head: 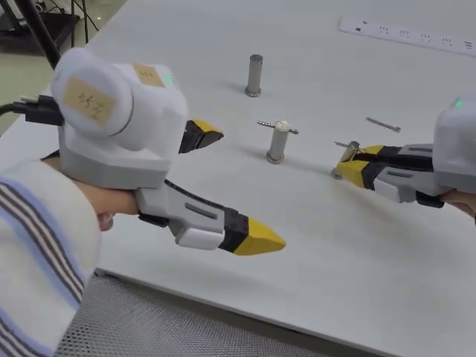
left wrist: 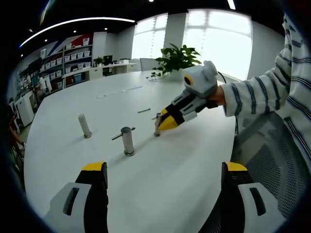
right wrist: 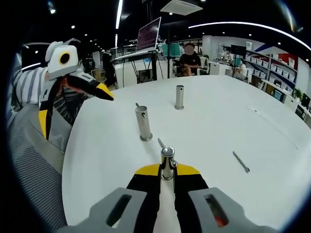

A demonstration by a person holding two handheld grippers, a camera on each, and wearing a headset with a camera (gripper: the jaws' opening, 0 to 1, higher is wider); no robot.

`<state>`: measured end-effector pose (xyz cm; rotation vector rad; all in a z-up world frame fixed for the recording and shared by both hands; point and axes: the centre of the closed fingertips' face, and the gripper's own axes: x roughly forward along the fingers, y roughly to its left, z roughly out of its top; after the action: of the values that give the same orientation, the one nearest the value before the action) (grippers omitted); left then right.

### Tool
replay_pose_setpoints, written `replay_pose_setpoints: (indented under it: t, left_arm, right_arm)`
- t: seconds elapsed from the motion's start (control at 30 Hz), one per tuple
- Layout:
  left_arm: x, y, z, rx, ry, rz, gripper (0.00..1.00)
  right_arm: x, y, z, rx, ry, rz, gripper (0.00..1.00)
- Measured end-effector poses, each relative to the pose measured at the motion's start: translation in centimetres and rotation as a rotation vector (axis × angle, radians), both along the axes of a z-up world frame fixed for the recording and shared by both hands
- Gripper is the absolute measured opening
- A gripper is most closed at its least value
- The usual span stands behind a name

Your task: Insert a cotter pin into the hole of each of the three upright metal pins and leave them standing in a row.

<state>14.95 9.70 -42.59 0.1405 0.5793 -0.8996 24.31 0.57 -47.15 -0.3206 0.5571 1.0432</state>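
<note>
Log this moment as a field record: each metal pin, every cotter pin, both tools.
far metal pin: upright, no cotter pin seen in it
middle metal pin: upright, inserted cotter pin through its top
near metal pin: clamped, second cotter pin at its top
loose cotter pin: lying flat, apart from the pins
left tool: open, holding nothing
right tool: shut on near metal pin

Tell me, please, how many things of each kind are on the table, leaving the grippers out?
Metal pins: 3
Cotter pins: 3, two through metal pins and one lying loose
Power strip: 1
Total: 7
</note>
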Motion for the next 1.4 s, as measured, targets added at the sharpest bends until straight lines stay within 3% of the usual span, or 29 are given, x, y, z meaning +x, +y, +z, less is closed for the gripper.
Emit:
replay_pose_setpoints:
  t: [0.3, 0.7, 0.9, 1.1, 1.4]
  left_arm:
    - [-0.3, -0.1, -0.1, 0.013, 0.008, -0.011, 0.96]
    - [-0.5, -0.1, -0.1, 0.013, 0.017, -0.009, 0.96]
    - [-0.5, -0.2, 0.0, 0.016, 0.015, -0.014, 0.96]
    - [-0.2, -0.1, 0.5, 0.013, 0.004, -0.009, 0.96]
    - [0.3, 0.0, 1.4, -0.015, -0.014, 0.001, 0.96]
  right_arm:
    - [-0.3, 0.1, 0.1, 0.013, 0.009, 0.019, 0.04]
    - [0.2, 0.3, 0.7, 0.039, 0.003, -0.010, 0.05]
    - [0.0, 0.4, 1.7, 0.054, -0.005, -0.030, 0.18]
    - [-0.6, -0.1, 2.6, 0.070, -0.014, -0.056, 0.24]
    - [-2.5, -1.7, 4.5, 0.082, -0.007, -0.127, 0.44]
